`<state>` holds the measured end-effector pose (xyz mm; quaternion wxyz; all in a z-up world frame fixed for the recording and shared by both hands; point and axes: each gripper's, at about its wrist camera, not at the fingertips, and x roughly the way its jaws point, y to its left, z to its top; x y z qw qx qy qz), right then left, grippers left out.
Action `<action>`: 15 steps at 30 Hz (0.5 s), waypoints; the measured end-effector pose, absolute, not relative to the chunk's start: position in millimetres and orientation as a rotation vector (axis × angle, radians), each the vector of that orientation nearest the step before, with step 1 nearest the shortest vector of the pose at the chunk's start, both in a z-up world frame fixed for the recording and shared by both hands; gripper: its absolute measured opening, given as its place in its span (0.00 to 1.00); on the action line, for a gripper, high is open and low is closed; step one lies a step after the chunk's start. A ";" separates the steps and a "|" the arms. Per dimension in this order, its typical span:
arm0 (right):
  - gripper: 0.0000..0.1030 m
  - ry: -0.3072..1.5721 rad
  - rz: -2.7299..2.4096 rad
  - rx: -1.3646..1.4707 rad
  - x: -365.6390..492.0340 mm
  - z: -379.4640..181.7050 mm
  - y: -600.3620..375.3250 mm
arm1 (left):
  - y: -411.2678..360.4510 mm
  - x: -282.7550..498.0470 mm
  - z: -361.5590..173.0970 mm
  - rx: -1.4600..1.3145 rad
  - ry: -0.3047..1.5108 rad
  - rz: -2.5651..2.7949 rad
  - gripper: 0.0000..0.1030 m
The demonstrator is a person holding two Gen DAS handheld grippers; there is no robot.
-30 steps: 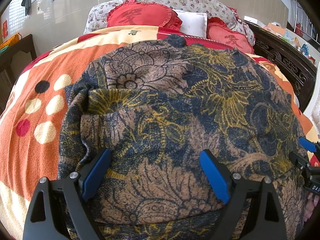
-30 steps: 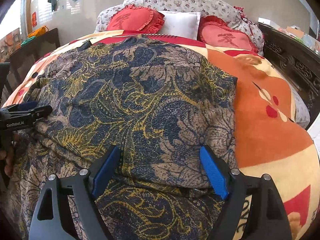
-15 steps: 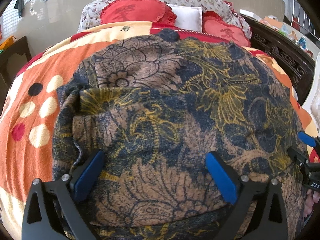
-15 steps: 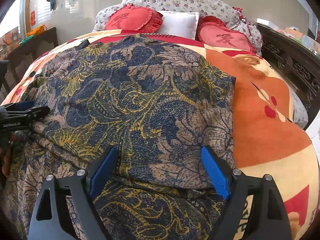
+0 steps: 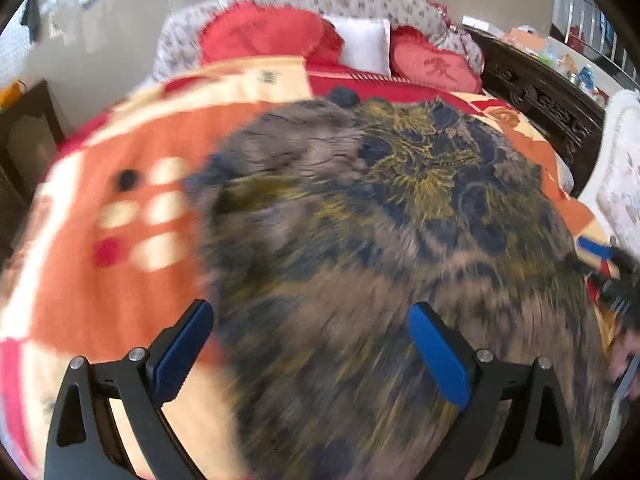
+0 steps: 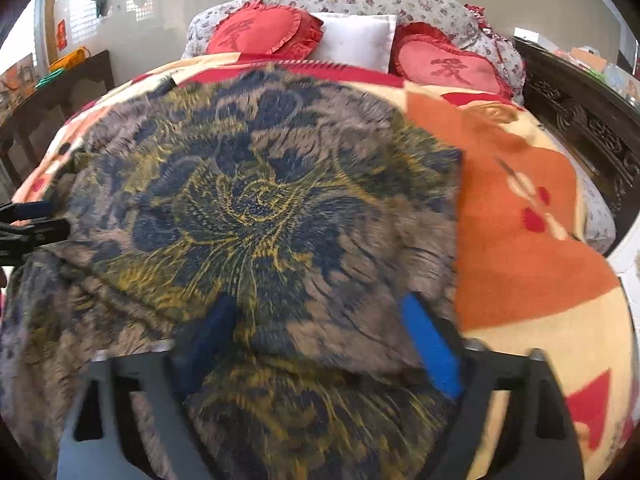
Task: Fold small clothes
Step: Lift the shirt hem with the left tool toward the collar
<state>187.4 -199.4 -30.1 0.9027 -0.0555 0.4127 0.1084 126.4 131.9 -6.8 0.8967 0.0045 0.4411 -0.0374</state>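
Both your grippers angle steeply down at the bed (image 5: 120, 264).

Left gripper (image 5: 312, 348): jaws wide, nothing pinched. The left finger (image 5: 180, 356) sits over bare blanket (image 5: 80, 300), the right finger over the garment (image 5: 400, 240), so the gripper straddles the garment's left edge. Frame is heavily blurred.

Right gripper (image 6: 320, 344): jaws have just been closing but are spread fairly wide. A fold of the garment (image 6: 260, 208) lies between them and over the left finger (image 6: 212, 332), which shows only dimly. Can't tell if the pads actually press the cloth.

The garment, a floral print in blue, tan and yellow, is spread flat across the middle of the bed on the orange blanket, right edge folded straight in the right wrist view. Your other gripper shows at the frame edge in each view, beside the garment's side.

Pillows (image 6: 360, 40) at the headboard end, well apart from the garment. No containers in view.
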 end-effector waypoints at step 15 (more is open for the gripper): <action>0.57 0.773 0.330 0.026 14.9 11.3 -255.0 | 147.3 -49.0 -52.0 -0.244 1.158 -0.359 0.99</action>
